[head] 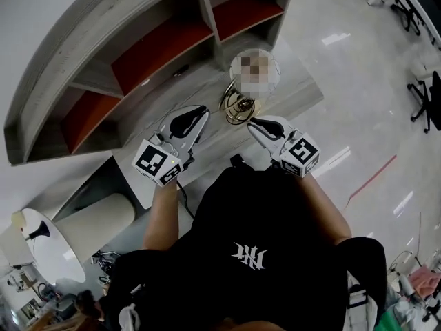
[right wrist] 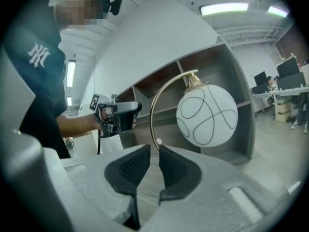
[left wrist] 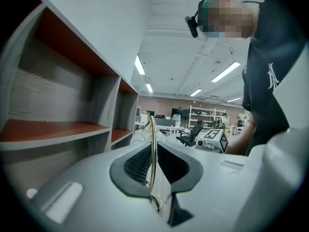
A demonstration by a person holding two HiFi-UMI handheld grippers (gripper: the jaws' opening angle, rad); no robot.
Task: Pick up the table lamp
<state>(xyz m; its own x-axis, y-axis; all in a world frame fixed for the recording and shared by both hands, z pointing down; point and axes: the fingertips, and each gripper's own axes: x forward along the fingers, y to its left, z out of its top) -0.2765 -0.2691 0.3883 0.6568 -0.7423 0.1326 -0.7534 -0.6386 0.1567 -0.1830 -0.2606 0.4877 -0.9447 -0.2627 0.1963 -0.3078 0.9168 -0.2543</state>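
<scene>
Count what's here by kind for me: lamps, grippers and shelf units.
lamp: 1
grippers: 2, the left gripper and the right gripper
shelf unit: 1
Total: 4

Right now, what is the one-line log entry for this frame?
phase: pre-grasp | left gripper: open, empty | right gripper: open, empty | table lamp: upright on desk, not held

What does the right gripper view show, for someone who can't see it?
A table lamp with a curved gold metal arm and a round white globe with thin black lines stands before a grey wooden shelf unit. The right claw is slightly open, with the gold arm showing in its gap.
</scene>
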